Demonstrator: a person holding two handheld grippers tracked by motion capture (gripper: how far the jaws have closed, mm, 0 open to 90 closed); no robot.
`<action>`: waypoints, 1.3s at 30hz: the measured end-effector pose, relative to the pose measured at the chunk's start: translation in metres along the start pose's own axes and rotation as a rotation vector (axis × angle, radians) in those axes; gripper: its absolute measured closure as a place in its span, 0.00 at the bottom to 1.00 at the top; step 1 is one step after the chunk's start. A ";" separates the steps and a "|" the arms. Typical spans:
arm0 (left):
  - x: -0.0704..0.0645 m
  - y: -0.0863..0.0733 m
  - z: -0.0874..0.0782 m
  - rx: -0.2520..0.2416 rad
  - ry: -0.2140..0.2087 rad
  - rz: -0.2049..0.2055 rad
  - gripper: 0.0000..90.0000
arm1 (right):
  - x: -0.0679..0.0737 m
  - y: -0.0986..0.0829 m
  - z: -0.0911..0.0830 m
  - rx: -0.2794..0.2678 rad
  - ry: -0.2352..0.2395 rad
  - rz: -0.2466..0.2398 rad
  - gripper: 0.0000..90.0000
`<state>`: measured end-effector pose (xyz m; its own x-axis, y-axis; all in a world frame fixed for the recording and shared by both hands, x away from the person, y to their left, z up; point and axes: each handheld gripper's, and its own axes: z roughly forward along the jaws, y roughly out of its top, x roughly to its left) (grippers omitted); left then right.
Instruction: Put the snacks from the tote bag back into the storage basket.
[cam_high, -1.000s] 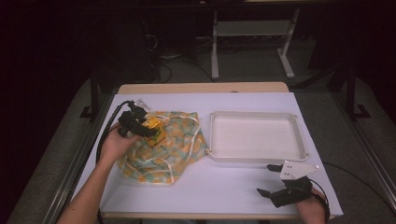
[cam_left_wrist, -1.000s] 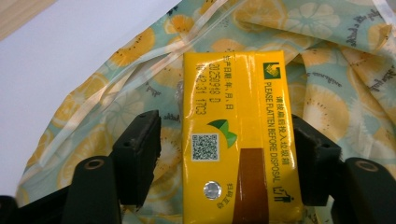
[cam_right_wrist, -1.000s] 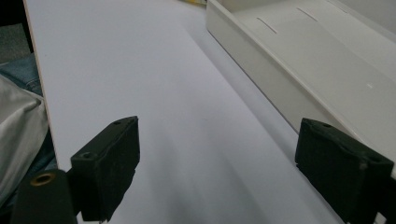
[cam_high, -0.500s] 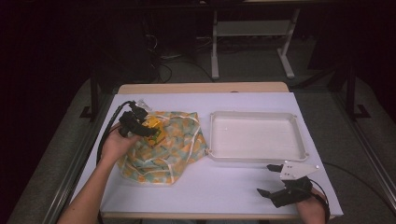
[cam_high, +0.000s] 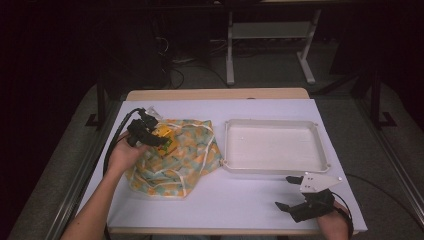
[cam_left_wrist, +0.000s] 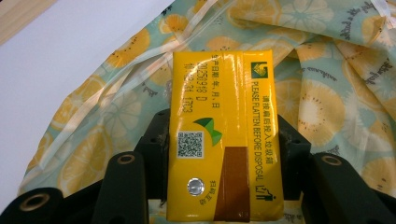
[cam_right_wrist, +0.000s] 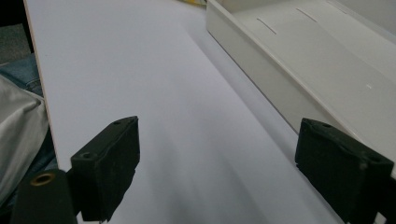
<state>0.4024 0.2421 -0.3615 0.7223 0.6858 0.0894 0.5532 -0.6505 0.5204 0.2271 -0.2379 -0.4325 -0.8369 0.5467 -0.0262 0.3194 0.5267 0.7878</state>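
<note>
Carton (cam_left_wrist: 224, 140): sitting clamped between the left gripper's jaws, hanging over the bag's left part, well left of the tray.
Left gripper (cam_high: 159, 141): squeezing both narrow sides of the carton, printed yellow face turned up to its camera, foil straw hole near the bottom edge.
Right gripper (cam_high: 294, 194): idling just in front of the tray's near right corner, jaws spread wide, holding nothing.
Bag (cam_high: 185, 152): lying crumpled just left of the tray, soft fruit-print cloth with pale drawstrings looping across it.
Tray (cam_high: 227, 150): sitting empty, white, shallow-walled, right of the bag.
Table (cam_high: 240, 200): showing bare white surface in front of the tray.
Weight: probably light to middling; impossible to tell whether full or drained.
Stiffness: thin card walls, likely giving under a hard squeeze, so firm but gentle pressure looking wise.
Surface: glossy, reflecting light, so possibly sliding if the hold loosens.
Hold point: gripping across the narrow sides near the lower half, as now, looking sound; avoiding the foil hole.
Risk: crushing, or slipping out over the bag.
Likely step: carrying the carton away from the bag, perhaps toward the tray.
</note>
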 end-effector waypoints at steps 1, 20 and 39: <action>0.000 0.000 0.000 0.003 0.002 0.005 0.56 | 0.000 0.000 0.000 0.000 0.000 -0.001 0.15; -0.005 0.012 -0.007 0.006 0.006 0.009 0.56 | -0.001 -0.001 -0.001 -0.006 -0.004 -0.002 0.15; -0.007 0.028 -0.041 -0.056 -0.005 0.032 0.56 | -0.001 0.000 -0.001 -0.012 -0.004 0.003 0.15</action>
<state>0.3958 0.2322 -0.3131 0.7415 0.6632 0.1021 0.5061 -0.6527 0.5638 0.2271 -0.2392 -0.4322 -0.8342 0.5508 -0.0267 0.3162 0.5175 0.7951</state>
